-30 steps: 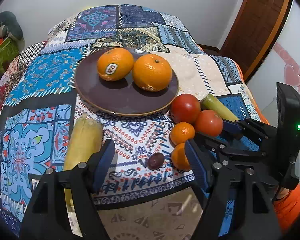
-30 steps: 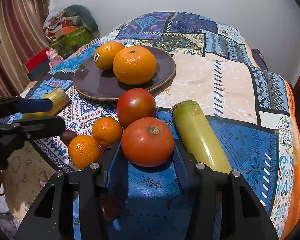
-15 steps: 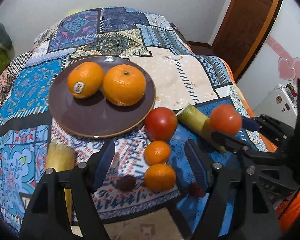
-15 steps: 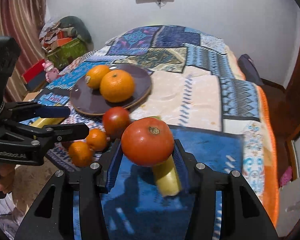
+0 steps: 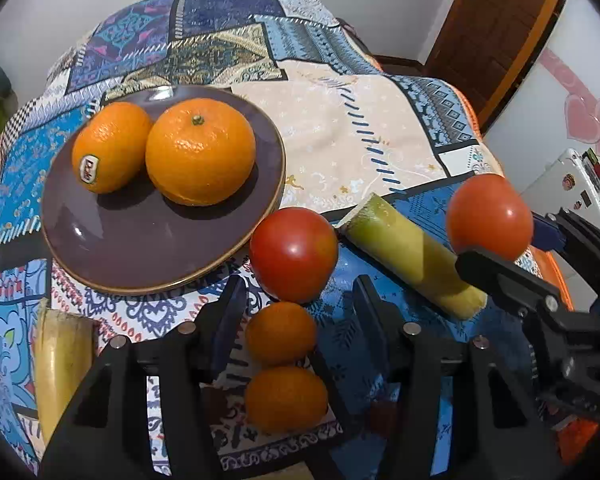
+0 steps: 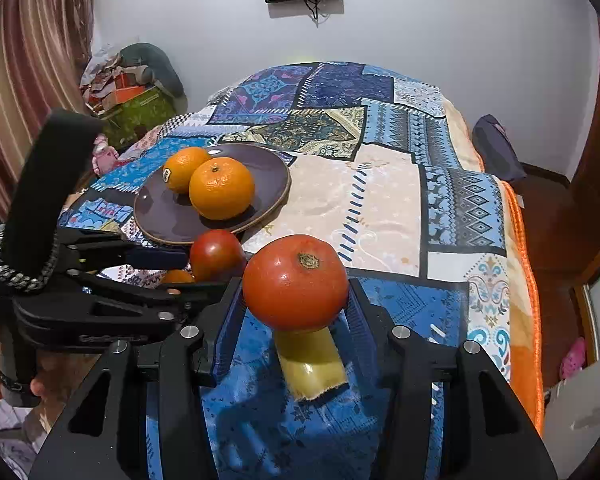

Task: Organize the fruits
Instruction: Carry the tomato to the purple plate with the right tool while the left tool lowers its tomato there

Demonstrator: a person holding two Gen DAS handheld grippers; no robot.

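Note:
A dark purple plate (image 5: pixel 120 240) (image 6: pixel 268 168) holds two large oranges (image 5: pixel 200 156) (image 6: pixel 222 188). My right gripper (image 6: pixel 296 304) is shut on a red tomato (image 6: pixel 296 282) (image 5: pixel 490 216), held above the patchwork cloth. A second tomato (image 5: pixel 294 254) (image 6: pixel 217 255) lies beside the plate. My left gripper (image 5: pixel 298 312) is open and empty, its jaws either side of two small mandarins (image 5: pixel 281 333). A green-yellow stalk piece (image 5: pixel 412 254) (image 6: pixel 310 356) lies under the held tomato.
A yellow stalk piece (image 5: pixel 60 360) lies at the front left of the patchwork cloth (image 5: pixel 360 132). A small dark fruit (image 5: pixel 382 414) lies by my left gripper's right finger. The cloth's front edge (image 5: pixel 284 458) is close below my left gripper.
My right gripper has lifted the tomato off the cloth and raised it. My left gripper has moved forward and right, so the mandarins now sit between its jaws.

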